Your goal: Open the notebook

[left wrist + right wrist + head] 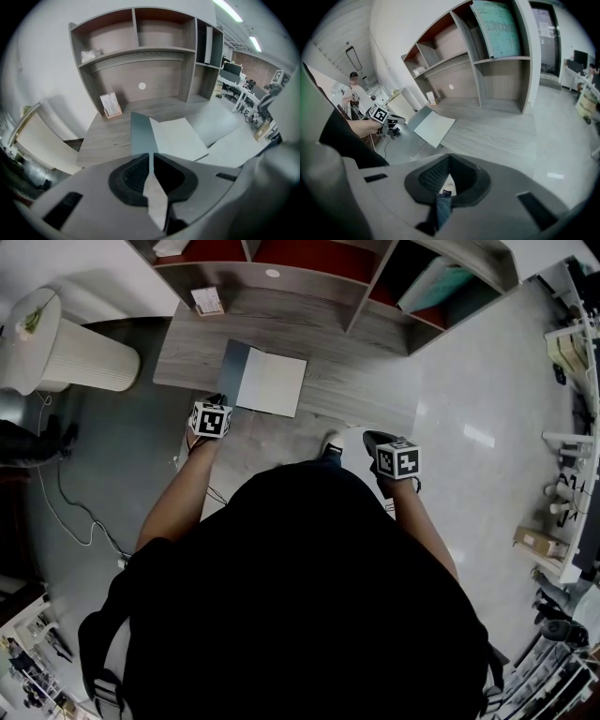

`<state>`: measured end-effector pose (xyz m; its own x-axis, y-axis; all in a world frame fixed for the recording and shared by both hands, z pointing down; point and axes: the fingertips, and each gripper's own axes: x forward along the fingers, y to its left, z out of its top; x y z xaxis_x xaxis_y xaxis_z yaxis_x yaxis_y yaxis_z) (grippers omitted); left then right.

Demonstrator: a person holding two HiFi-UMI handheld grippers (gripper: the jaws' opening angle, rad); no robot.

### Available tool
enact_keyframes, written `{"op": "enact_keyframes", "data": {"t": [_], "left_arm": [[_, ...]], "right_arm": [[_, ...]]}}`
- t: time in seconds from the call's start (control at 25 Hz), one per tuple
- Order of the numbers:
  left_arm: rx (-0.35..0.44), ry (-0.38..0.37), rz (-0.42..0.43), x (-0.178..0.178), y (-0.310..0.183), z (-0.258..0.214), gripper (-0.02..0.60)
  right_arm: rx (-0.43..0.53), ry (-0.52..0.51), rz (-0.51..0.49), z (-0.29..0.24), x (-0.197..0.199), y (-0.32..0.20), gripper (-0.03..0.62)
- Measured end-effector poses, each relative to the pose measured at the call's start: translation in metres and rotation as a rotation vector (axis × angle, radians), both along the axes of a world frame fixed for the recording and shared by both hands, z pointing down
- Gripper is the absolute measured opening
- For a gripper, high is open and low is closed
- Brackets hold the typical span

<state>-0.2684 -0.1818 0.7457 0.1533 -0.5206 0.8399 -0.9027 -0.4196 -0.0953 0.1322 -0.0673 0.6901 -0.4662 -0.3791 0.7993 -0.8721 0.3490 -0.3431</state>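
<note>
The notebook point(272, 382) lies open on the grey wooden desk point(187, 352), its dark teal cover point(234, 371) folded out to the left and a blank white page facing up. My left gripper point(217, 399) hovers just off the notebook's near left corner, jaws together with nothing between them. In the left gripper view the notebook point(176, 138) sits straight ahead of that gripper point(150, 154). My right gripper point(375, 439) hangs further right over the floor, away from the desk, shut and empty. In the right gripper view point(449, 157) the notebook point(431, 125) shows at the left.
A small card stand point(207, 301) sits at the desk's back left, under the shelf unit point(375, 277). A white ribbed cylinder point(70, 352) stands left of the desk, and a cable point(75, 512) trails on the floor. Cluttered desks point(572, 474) line the right edge.
</note>
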Motion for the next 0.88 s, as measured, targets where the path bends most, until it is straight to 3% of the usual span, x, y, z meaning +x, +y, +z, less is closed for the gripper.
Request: {"op": "enact_keyframes", "data": {"t": [0.88], "left_arm": [[-0.031, 0.042, 0.003, 0.010, 0.010, -0.001, 0.035]], "right_arm": [[0.028, 0.003, -0.029, -0.010, -0.010, -0.007, 0.003]]}}
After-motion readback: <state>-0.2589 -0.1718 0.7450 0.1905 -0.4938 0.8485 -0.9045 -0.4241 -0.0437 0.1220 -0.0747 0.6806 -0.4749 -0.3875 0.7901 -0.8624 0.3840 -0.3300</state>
